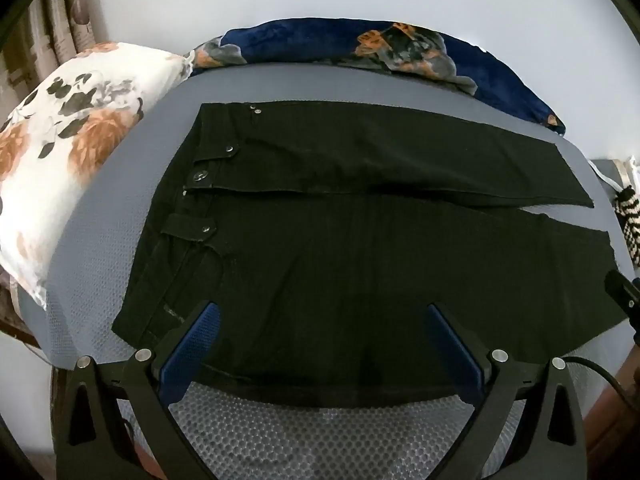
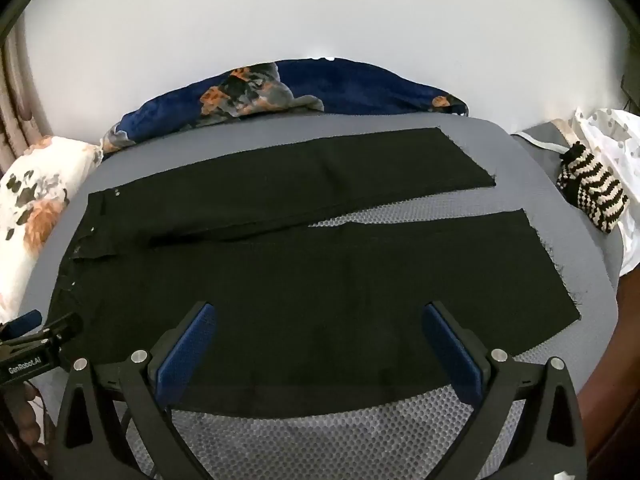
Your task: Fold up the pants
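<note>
Pants: black pants [image 1: 360, 240] lie spread flat on a grey mesh mat [image 1: 312, 432], filling the middle of both views; waistband with metal buttons toward the left of the frame, two legs running to the right.
Legs: the farther leg [image 2: 320, 176] sits in the upper middle of the right wrist view, the nearer leg [image 2: 360, 280] below it; a wedge of mat shows between them toward the hems at right.
Left gripper: the left gripper [image 1: 320, 344] is at the bottom centre of its view, jaws wide apart and holding nothing; the near edge of the pants, close to the waistband end, lies between the blue pads [image 1: 188, 352].
Right gripper: the right gripper [image 2: 320, 344] is at the bottom centre of its view, jaws likewise spread and empty, the near edge of the nearer leg lying between its pads.
Contact: whether either set of pads touches the cloth cannot be told.
Surroundings: floral pillow [image 1: 68, 152] at upper left, dark blue floral blanket [image 1: 360, 48] along the top, striped knit item [image 2: 592, 196] at right.
</note>
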`<state>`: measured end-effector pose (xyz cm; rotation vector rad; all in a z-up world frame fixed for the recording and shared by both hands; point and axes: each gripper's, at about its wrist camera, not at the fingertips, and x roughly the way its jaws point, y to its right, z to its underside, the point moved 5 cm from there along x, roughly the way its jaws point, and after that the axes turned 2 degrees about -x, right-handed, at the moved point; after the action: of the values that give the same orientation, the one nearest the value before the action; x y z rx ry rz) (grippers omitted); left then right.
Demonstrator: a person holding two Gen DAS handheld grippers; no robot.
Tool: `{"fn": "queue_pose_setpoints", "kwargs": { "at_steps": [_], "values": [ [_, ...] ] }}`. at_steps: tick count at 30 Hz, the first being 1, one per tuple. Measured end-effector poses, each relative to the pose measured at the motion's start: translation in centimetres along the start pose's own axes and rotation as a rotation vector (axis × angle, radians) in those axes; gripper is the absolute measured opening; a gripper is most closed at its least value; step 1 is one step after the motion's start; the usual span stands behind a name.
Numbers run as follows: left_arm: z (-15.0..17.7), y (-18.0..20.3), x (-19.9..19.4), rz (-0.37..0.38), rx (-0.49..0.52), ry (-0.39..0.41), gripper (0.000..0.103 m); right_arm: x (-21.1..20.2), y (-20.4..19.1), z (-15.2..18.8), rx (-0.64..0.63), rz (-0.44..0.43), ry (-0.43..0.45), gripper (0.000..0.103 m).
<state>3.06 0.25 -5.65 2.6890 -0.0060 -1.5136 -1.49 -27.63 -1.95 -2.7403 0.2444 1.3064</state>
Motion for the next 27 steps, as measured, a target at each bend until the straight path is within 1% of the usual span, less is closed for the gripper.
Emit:
{"fn": "queue_pose_setpoints", "kwargs": {
  "at_steps": [5, 27],
  "values": [
    [0.03, -0.04, 0.06, 0.0, 0.001, -0.004, 0.101, -0.11, 0.2, -0.35, -0.013, 0.009, 0.008, 0.102],
    [0.16, 0.02, 0.37, -0.009, 0.002, 0.005, 0.101, 0.1, 0.66, -0.3, 0.018, 0.001, 0.009, 0.102]
  ]
}}
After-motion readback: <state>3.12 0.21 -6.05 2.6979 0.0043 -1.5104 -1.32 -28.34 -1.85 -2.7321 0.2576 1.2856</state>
